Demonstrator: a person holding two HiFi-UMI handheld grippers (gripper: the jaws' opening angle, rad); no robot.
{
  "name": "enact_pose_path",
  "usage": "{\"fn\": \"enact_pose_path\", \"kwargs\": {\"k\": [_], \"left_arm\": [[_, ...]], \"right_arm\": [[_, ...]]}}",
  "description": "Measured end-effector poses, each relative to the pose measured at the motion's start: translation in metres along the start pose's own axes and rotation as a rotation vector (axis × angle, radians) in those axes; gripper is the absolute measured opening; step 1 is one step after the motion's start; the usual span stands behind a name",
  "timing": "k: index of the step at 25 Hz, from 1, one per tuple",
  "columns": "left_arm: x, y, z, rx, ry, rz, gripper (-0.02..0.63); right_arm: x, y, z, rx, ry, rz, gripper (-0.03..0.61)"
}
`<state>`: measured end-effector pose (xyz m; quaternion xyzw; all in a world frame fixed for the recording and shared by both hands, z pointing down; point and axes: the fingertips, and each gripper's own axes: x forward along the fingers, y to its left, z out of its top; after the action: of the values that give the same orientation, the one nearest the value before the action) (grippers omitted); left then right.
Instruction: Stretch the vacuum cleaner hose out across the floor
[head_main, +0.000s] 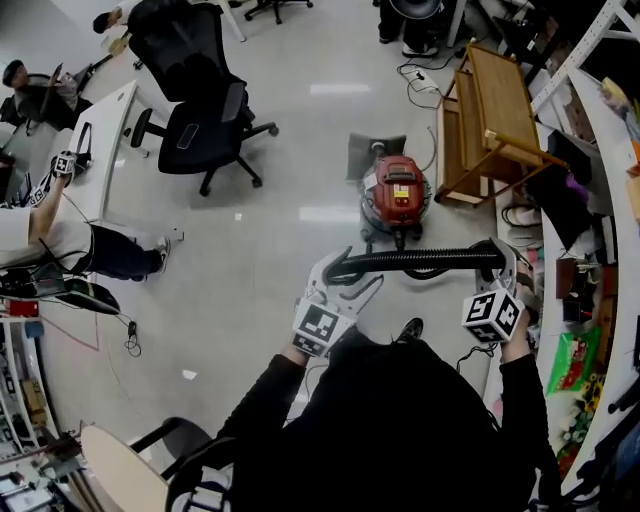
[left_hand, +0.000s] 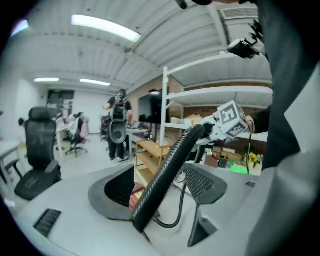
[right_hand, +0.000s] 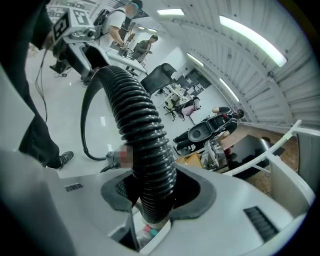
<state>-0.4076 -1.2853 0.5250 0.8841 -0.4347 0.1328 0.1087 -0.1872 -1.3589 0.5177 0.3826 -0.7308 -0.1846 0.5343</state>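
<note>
right gripper clamps the black hose, and left gripper holds its jaws apart around it.

Ribbed glossy black plastic hose, wooden shelf, glossy floor

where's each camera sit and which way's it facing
Head view: on the head, looking steeply down at vacuum, hose and floor; both arms, left gripper and right gripper show.
Left gripper view: on the left gripper, facing shelves; its open fingers flank the hose.
Right gripper view: on the right gripper, facing office chairs; its fingers clamp the hose.
Shared: each gripper view shows the hose running to the other gripper.
</note>
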Motion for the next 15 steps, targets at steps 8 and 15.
{"fn": "enact_pose_path", "kwargs": {"k": [8, 15], "left_arm": [[-0.021, -0.050, -0.081, -1.635, -0.265, -0.365, 0.327], [0.056, -0.041, -0.087, -1.774, -0.562, -0.405, 0.357]], "right_arm": [[0.004, -0.008, -0.051, 0.036, 0.030, 0.006, 0.164], [-0.010, 0.000, -0.046, -0.037, 0.018, 0.004, 0.164]]}}
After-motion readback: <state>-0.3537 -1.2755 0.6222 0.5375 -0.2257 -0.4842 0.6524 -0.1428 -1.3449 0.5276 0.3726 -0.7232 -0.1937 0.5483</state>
